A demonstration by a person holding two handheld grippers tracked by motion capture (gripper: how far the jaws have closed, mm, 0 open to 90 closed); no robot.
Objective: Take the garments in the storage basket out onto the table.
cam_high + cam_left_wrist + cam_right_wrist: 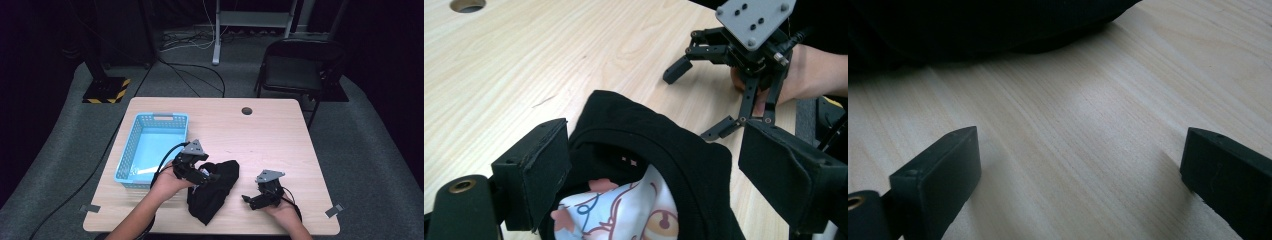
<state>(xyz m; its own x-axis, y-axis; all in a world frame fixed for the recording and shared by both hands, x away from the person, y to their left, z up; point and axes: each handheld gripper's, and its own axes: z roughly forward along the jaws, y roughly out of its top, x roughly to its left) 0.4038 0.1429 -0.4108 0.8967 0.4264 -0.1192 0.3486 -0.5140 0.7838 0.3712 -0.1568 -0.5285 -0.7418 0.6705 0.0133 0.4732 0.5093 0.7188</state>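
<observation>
Black garment [214, 192] lies crumpled just right of the blue basket [131, 150]; left gripper [651, 182] spread around it, right gripper [248, 199] unclenched nearby.

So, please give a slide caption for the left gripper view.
Left claw open around the black garment, right claw open on the wooden table.

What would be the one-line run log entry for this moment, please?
left gripper: open, jaws around black garment | right gripper: open, empty, beside garment | blue basket: empty | table: garment bunched near front edge
</observation>
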